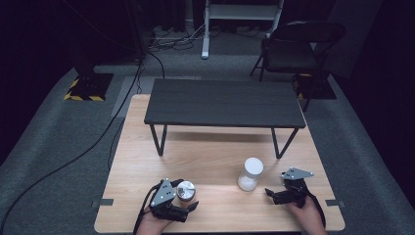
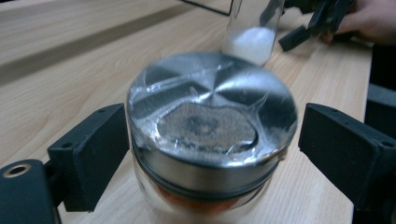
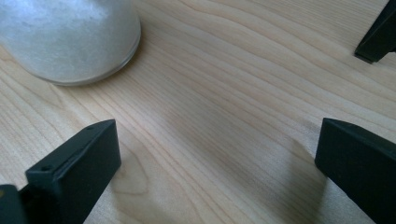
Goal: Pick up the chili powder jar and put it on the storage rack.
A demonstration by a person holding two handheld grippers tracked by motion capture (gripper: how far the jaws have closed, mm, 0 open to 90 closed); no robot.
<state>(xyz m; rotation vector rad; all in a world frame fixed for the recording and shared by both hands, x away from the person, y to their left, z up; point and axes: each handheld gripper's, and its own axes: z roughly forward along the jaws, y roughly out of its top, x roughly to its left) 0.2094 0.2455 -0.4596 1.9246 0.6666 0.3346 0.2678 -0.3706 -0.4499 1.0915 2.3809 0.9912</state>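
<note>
Seen from the high view: wooden counter in the lower half of the frame, small black bench standing across its far part. Left gripper at the lower left, held in a hand coming in from the bottom edge. Jaws set around a small jar with a shiny metal lid, near the counter's front edge. In the left gripper view, jar at frame centre between the two black jaws; left jaw at or nearly at the glass, a gap showing on the right, so not pinched. No earlier frame, nothing told of jaw motion.

Right gripper at the lower right, resting low on the counter, jaws spread with bare wood between them. White-filled jar standing upright just beside it, towards frame centre, well apart from the metal-lidded jar. In the right gripper view, that white-filled jar at the upper left, outside the jaws.
</note>
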